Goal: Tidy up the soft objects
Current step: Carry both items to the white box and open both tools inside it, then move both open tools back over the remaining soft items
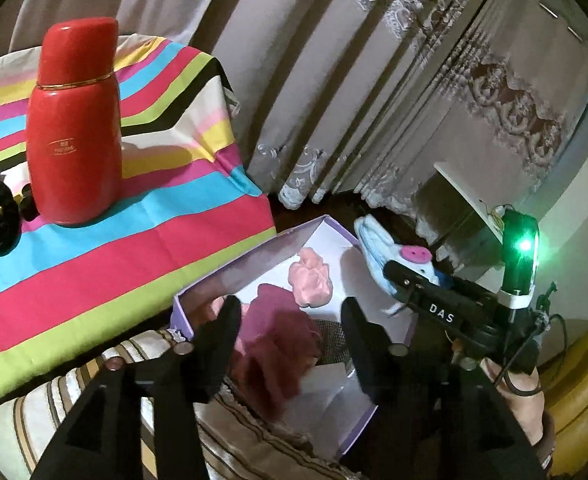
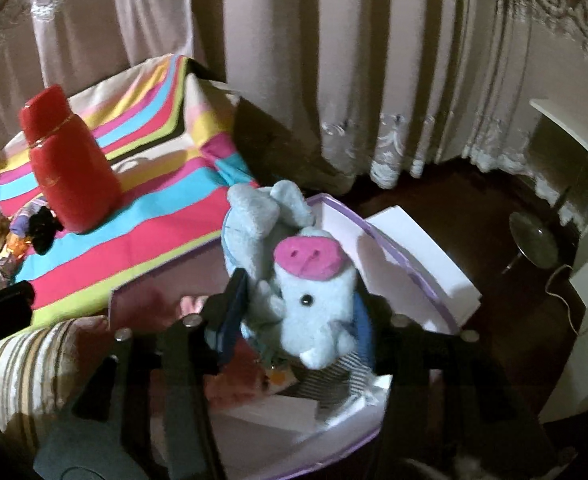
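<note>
Holding the plush pig (image 2: 314,280) between its fingers, your right tool (image 2: 298,304) sits over the purple box (image 1: 253,256). Your left tool (image 1: 289,320) stands released above the maroon cloth (image 1: 281,328) lying inside that box.

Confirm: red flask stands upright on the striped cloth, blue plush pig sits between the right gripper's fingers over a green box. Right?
One error: the box is purple-rimmed with a white inside, not green; the right wrist view shows it. The rest holds: the red flask stands upright on the striped cloth, and the blue plush pig sits between the right gripper's fingers over the box.
</note>
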{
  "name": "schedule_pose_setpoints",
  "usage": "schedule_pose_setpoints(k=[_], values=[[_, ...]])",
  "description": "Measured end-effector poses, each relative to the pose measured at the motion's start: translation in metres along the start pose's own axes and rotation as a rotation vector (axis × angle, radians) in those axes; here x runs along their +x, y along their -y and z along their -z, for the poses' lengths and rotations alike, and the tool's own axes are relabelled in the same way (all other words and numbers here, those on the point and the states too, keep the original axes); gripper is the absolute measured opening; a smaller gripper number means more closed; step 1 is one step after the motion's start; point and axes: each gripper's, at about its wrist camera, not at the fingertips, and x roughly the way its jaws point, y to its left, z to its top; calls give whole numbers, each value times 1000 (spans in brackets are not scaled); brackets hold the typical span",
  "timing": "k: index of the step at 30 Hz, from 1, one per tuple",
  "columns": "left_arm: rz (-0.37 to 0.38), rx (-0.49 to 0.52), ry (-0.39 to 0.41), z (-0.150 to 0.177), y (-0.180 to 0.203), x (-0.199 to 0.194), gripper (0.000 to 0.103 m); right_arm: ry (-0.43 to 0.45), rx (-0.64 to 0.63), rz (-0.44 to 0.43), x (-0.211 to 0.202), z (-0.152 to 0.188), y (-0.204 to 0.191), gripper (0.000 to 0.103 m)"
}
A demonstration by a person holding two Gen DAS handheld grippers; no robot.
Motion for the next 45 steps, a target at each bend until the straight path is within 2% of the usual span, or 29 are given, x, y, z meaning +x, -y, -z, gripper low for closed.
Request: schedule_pose_setpoints(k=[2, 6, 14, 19, 27, 36, 45], values=[[0, -12, 5, -1, -4, -4, 56, -5, 22, 17, 1, 0, 7, 70], [-12, -27, 20, -3, -11, -8, 56, -6, 33, 9, -2, 0, 10, 70], [-81, -77, 83, -11, -42, -30, 56, 0, -18, -29, -9, -2, -11, 74], [-174, -96, 158, -20, -68, -53, 56, 4, -48, -75, -14, -3, -31, 74], [-397, -134, 280, -28, -126, -104, 56, 8, -119, -150, -23, -1, -77, 74], [-572, -338, 377, -15, -225, -167, 56, -11, -216, -212, -25, 2, -130, 74], [-690, -480, 407, 8, -283, -197, 56, -16, -323, -295, -29, -4, -192, 74]])
